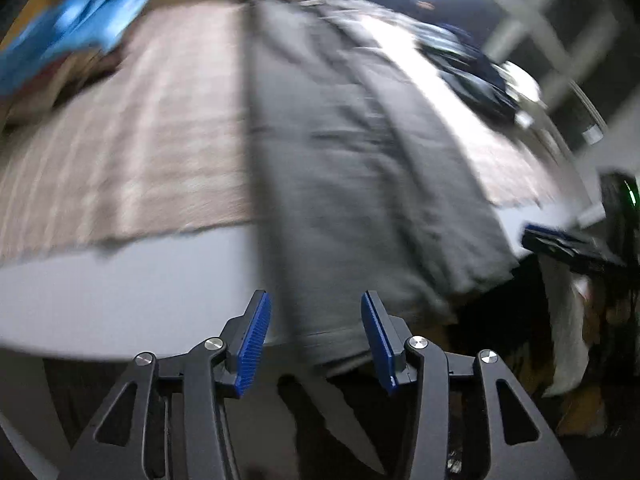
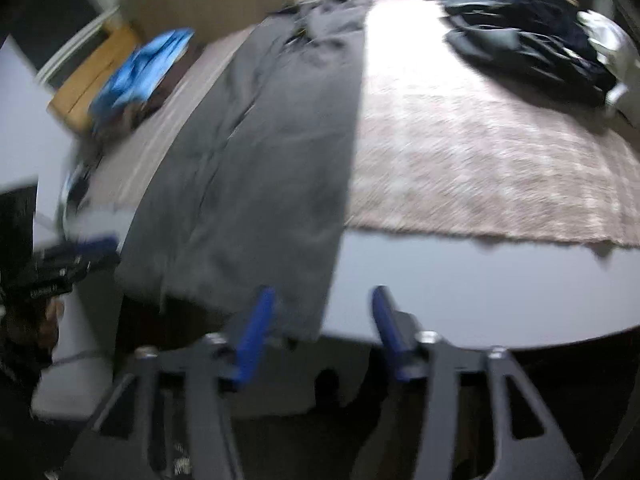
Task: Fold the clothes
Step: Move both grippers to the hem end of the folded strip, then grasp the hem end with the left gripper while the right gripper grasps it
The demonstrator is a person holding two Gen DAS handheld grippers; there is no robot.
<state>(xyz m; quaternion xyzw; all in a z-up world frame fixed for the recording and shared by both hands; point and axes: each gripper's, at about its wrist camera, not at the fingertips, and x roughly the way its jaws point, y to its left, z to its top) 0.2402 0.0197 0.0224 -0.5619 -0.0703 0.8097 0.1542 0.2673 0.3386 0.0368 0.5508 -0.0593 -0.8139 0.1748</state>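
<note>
On the white table, over a pinkish cloth, grey trousers lie lengthwise with their end hanging past the near edge, while the left gripper and right gripper hover there, both spread wide and empty.

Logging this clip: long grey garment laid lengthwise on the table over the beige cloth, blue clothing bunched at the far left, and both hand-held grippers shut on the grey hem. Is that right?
Not quite. The left hand-held gripper and right hand-held gripper are both open, each wrist view showing a gap between its blue pads. The grey garment, beige cloth and blue clothing are as you describe.
</note>
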